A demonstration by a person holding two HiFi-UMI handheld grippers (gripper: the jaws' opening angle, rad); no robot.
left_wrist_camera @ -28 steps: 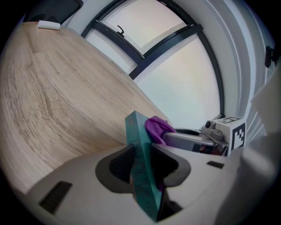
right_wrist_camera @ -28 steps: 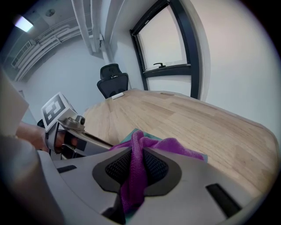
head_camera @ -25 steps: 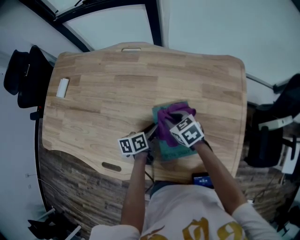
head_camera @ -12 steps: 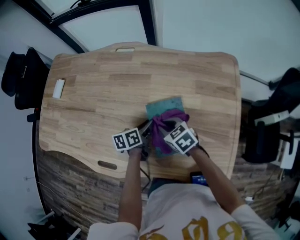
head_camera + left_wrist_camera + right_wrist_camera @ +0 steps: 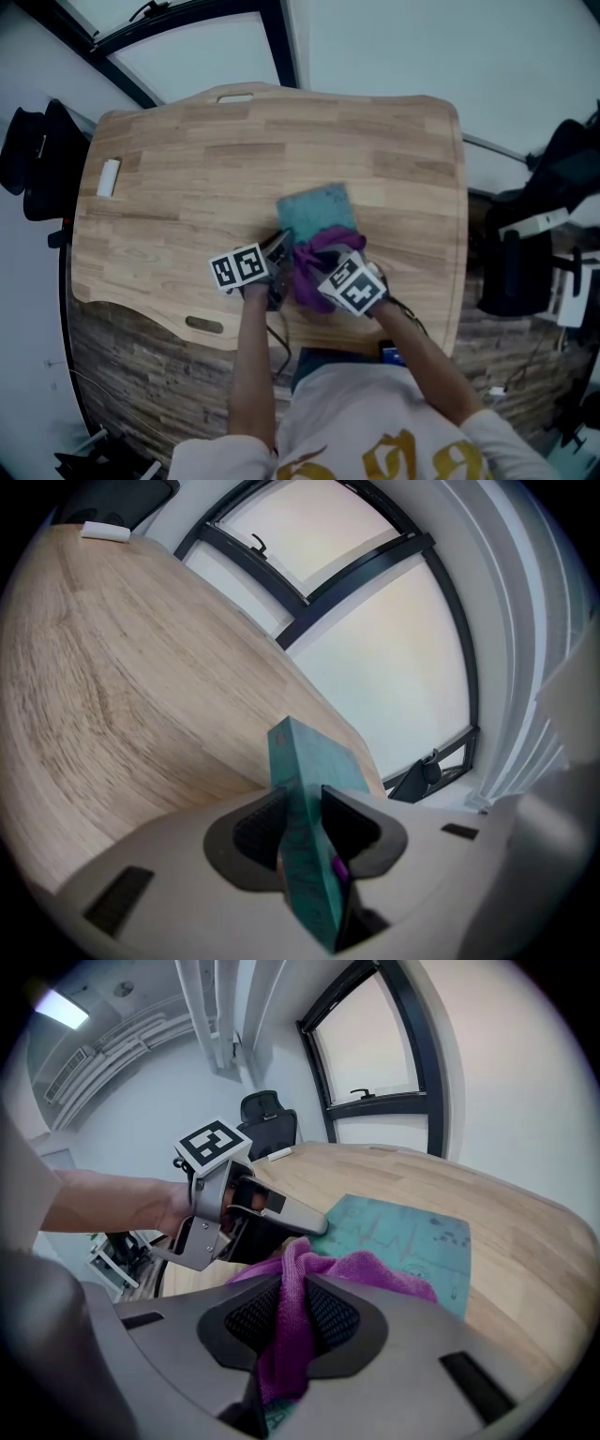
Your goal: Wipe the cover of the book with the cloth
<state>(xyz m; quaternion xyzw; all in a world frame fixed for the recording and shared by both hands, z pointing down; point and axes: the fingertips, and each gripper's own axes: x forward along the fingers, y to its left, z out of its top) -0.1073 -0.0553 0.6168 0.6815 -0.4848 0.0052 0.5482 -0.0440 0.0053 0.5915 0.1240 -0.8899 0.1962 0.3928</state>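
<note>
A teal book [image 5: 314, 213] lies flat on the wooden table [image 5: 187, 178]. My left gripper [image 5: 277, 251] is shut on the book's near left edge; in the left gripper view the book [image 5: 307, 803] runs edge-on between the jaws. My right gripper [image 5: 314, 267] is shut on a purple cloth [image 5: 311, 262], which rests bunched on the near part of the cover. In the right gripper view the cloth [image 5: 309, 1283] hangs between the jaws over the book [image 5: 403, 1232], with the left gripper [image 5: 314, 1224] beside it.
A small white object [image 5: 108, 177] lies at the table's far left. Black office chairs stand to the left [image 5: 28, 159] and right [image 5: 525, 272] of the table. A window frame [image 5: 281, 42] runs behind the far edge.
The right gripper has dragged the purple cloth toward me over the cover, leaving more of the far teal cover bare. The left gripper keeps its hold on the book's edge.
</note>
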